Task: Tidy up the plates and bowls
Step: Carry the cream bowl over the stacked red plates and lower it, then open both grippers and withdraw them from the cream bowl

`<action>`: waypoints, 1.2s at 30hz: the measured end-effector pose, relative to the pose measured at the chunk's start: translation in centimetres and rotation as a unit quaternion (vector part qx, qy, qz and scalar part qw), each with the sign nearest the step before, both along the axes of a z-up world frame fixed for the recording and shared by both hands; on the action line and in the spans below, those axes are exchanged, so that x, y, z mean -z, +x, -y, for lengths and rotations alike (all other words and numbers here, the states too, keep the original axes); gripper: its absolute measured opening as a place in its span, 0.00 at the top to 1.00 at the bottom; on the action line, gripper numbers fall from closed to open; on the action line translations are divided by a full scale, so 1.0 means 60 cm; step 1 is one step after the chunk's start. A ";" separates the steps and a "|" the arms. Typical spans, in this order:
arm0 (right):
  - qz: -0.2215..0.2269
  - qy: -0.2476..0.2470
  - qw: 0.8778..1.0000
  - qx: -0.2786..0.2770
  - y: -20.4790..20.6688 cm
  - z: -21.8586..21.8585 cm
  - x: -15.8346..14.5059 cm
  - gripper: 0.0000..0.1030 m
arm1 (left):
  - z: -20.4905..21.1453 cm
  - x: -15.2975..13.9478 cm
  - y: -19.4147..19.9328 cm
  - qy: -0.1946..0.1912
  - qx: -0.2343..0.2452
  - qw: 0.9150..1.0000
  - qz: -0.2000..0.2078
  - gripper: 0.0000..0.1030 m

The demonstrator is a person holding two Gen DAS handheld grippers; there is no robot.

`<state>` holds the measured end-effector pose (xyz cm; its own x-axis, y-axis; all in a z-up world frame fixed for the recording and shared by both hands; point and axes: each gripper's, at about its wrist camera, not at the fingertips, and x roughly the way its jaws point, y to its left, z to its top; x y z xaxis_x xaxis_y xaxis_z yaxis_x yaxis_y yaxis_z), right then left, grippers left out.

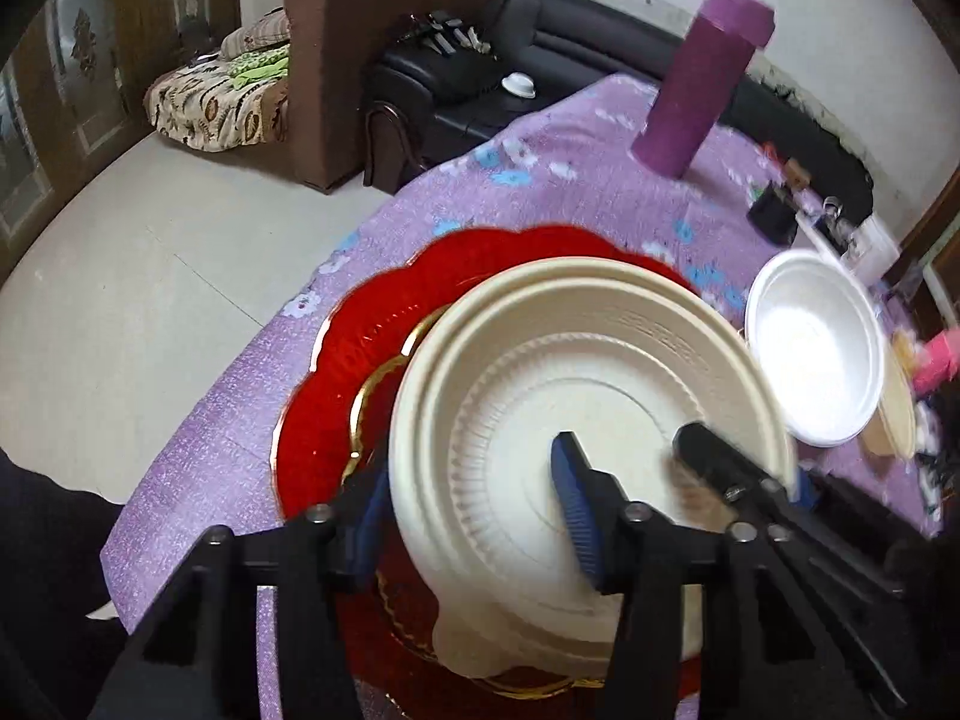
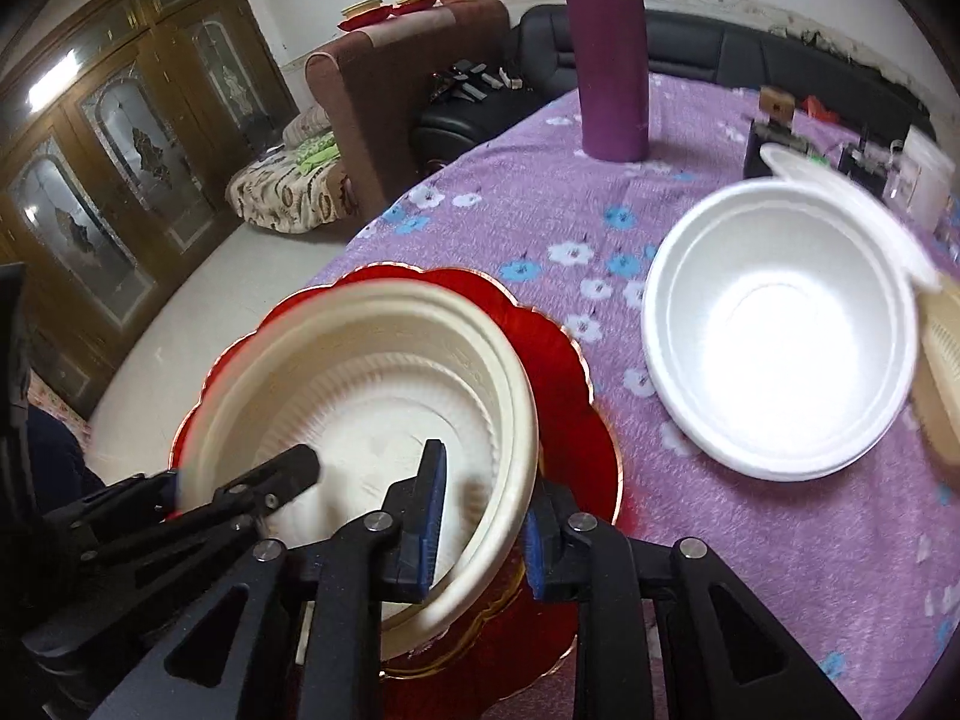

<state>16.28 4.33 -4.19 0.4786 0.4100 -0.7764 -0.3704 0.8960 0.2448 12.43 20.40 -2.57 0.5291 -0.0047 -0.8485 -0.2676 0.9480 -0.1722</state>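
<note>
On the near edge of the table point(image 2: 750, 570), under a purple flowered cloth, one red scalloped plate point(image 1: 336, 372) carries a stack of cream bowls point(image 1: 570, 396) nested together; at least two rims show, the exact count unclear. One white bowl point(image 2: 774, 324) sits apart toward the table's right side, with a tan ribbed dish point(image 2: 945, 360) just beside it. One purple flask point(image 2: 609, 54) stands upright near the far edge. No writing is readable.

Both grippers straddle the cream stack's wall. The left gripper point(image 1: 474, 516) has its fingers well apart, one outside the left wall, one inside, neither pad clearly pressing. The right gripper point(image 2: 486, 516) is narrowly parted across the right rim, one blue pad inside, one outside; whether they pinch it I cannot tell.
</note>
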 end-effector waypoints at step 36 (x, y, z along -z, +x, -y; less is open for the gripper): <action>0.102 0.031 0.961 0.254 -0.313 0.366 -0.013 0.20 | 0.306 -0.077 -0.246 0.095 0.066 0.988 0.107 0.18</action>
<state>-2.52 -17.60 -3.44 0.7690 0.1253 -0.6269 0.0657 0.9599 0.2724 -2.35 2.04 2.08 0.7020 0.0622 -0.7094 -0.1161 0.9928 -0.0279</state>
